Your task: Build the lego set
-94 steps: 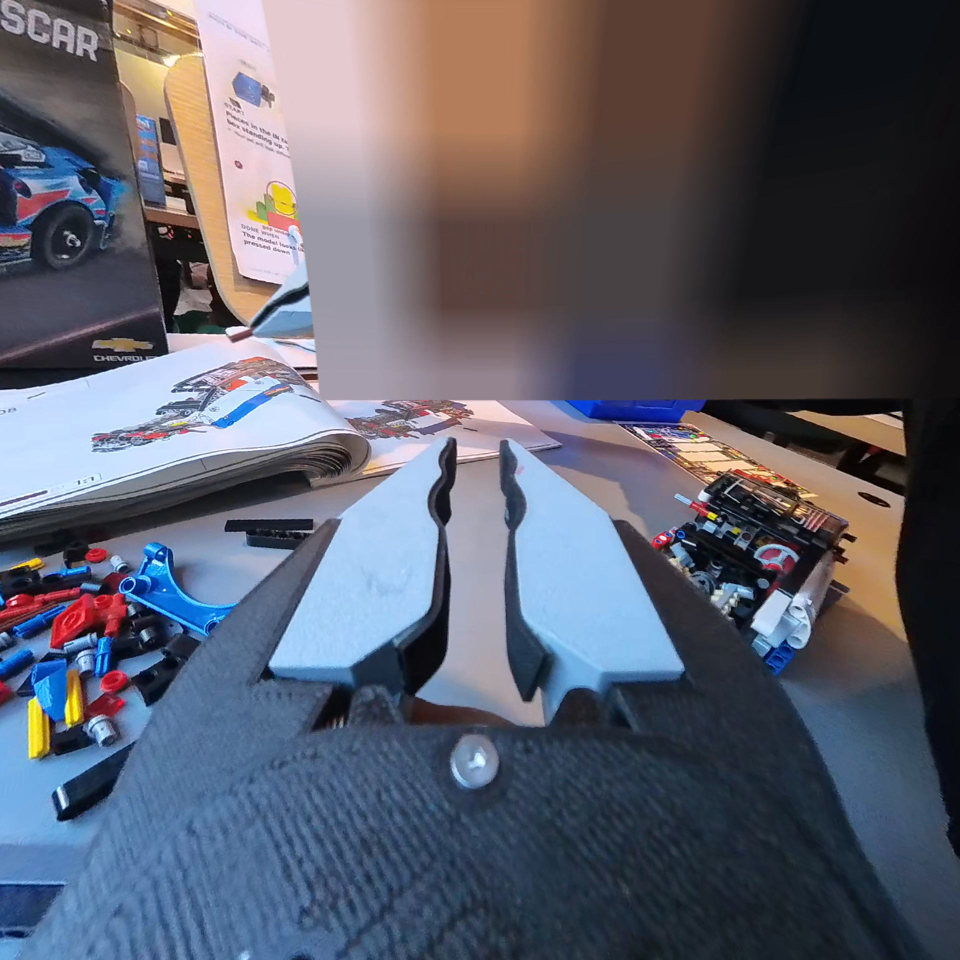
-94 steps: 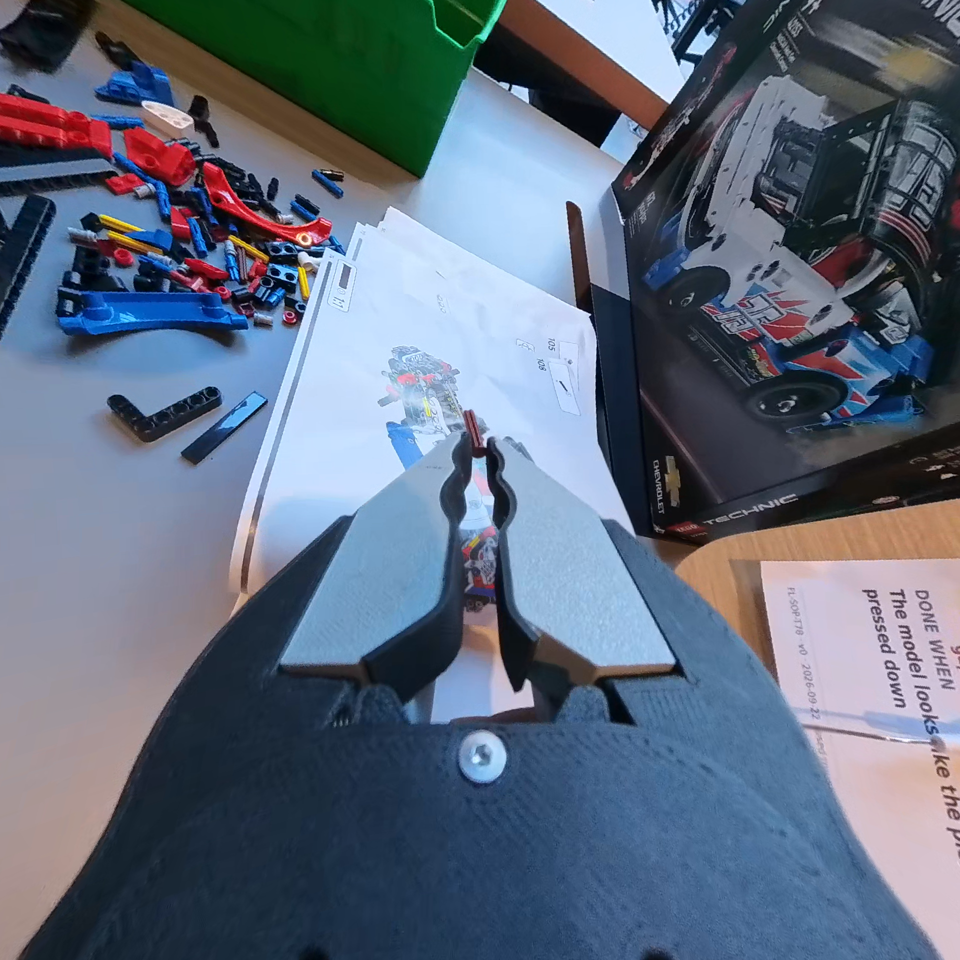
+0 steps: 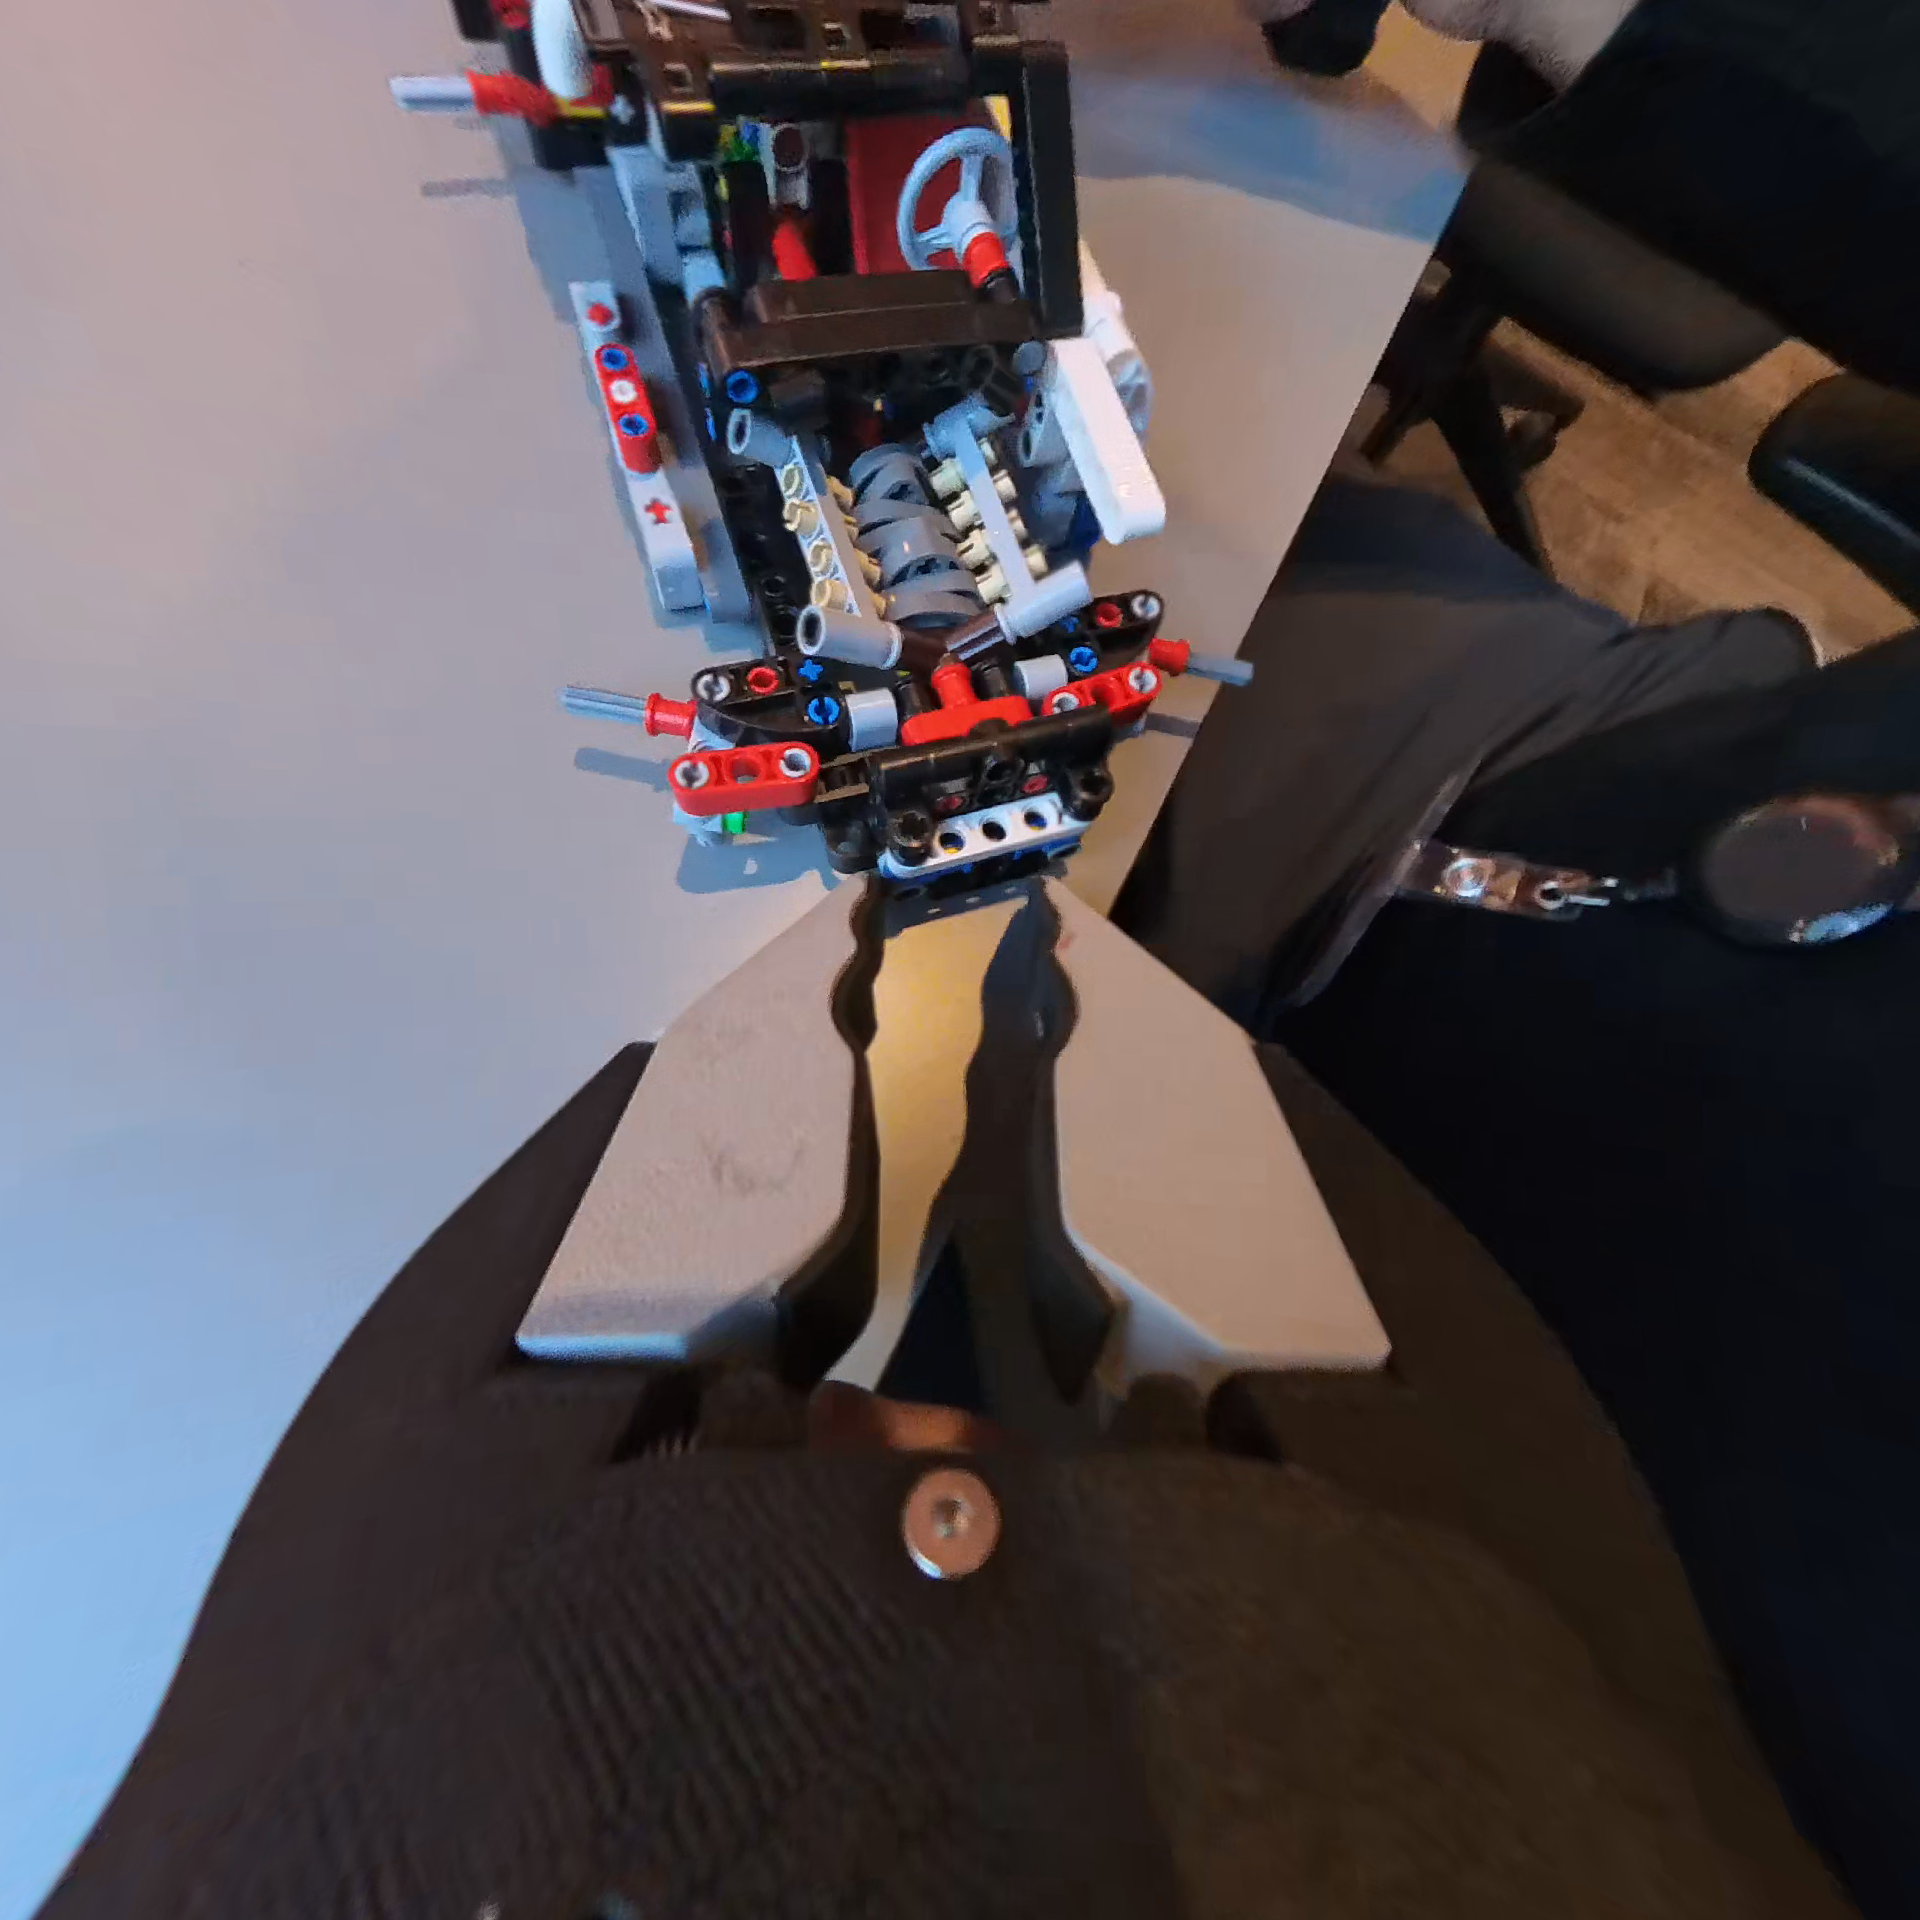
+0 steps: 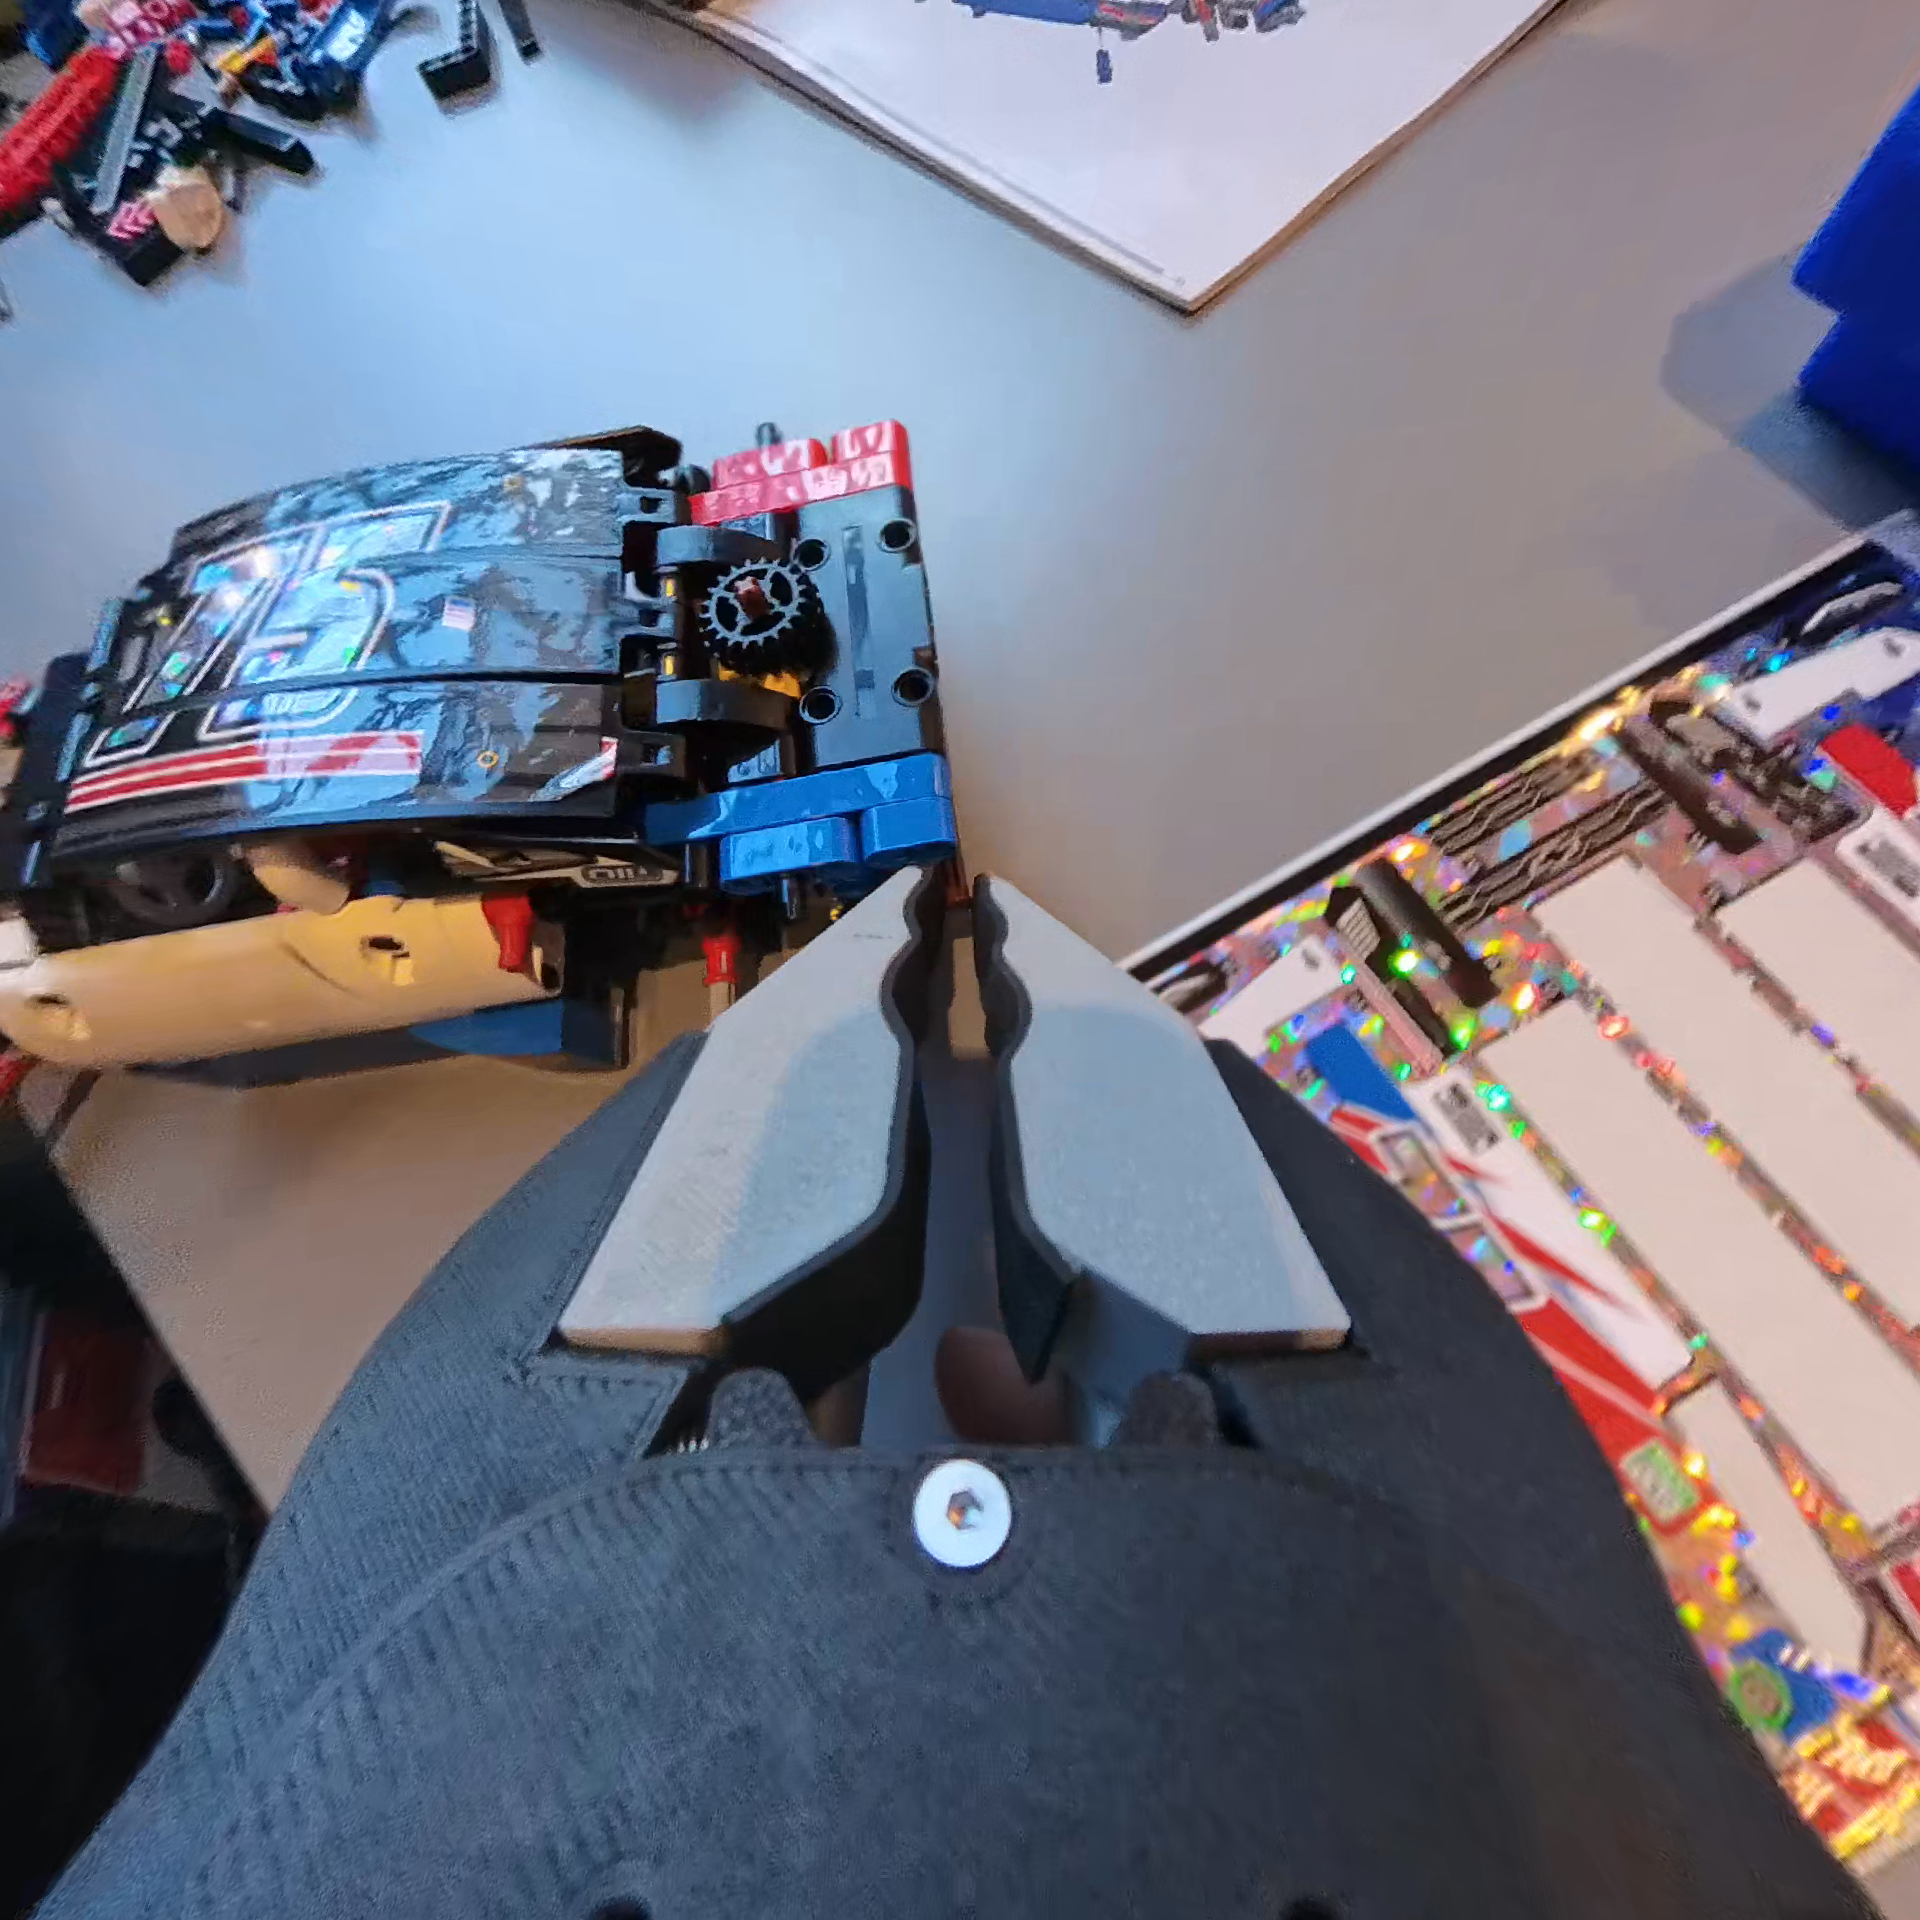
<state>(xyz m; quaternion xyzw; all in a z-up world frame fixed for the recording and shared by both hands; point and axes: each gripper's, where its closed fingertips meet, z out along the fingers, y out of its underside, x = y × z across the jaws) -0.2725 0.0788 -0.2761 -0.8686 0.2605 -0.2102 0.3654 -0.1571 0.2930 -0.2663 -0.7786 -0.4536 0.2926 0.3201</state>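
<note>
On the grey table (image 3: 260, 623): your left gripper (image 3: 951, 899) grasps the lego chassis (image 3: 904, 499) by its front white beam. Your right gripper (image 4: 951, 894), nearly clenched, pinches something thin beside the bodywork section (image 4: 436, 707); sticker sheet (image 4: 1662, 1143) nearby.

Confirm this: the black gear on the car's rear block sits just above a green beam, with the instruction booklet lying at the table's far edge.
Not quite. In the right wrist view the beam below the black gear is blue, not green. The instruction booklet does lie at the table's far edge.
</note>
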